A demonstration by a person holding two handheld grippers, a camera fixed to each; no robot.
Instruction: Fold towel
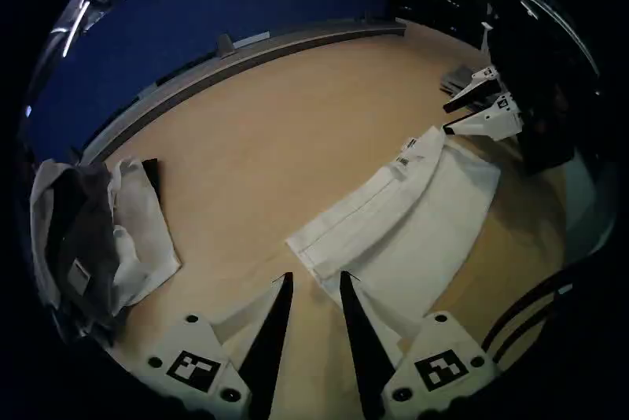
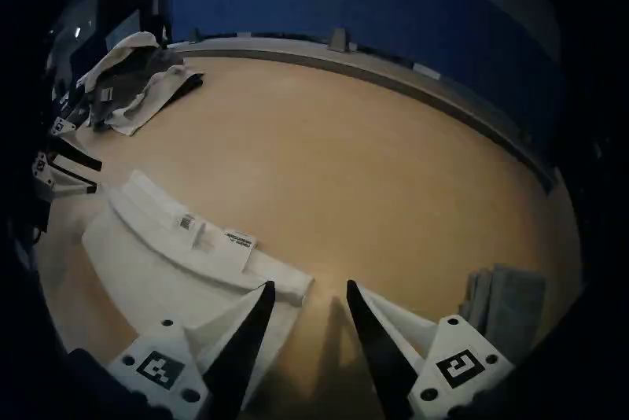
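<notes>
A white towel (image 1: 409,219) lies flat on the tan table, folded into a long strip with labels at its far end; I see the same white towel (image 2: 169,263) in the right gripper view. My left gripper (image 1: 316,288) stands open just above the towel's near corner, nothing between its fingers. My right gripper (image 2: 308,294) is open too, hovering at the towel's other end beside its corner. The right gripper (image 1: 460,117) appears far off in the left gripper view, and the left gripper (image 2: 82,176) at the left edge of the right gripper view.
A heap of white and grey cloths (image 1: 94,231) lies at the table's left end, seen also as a heap of cloths (image 2: 137,78). A stack of folded grey cloths (image 2: 507,294) sits at the right. A blue partition (image 1: 212,19) runs behind the table.
</notes>
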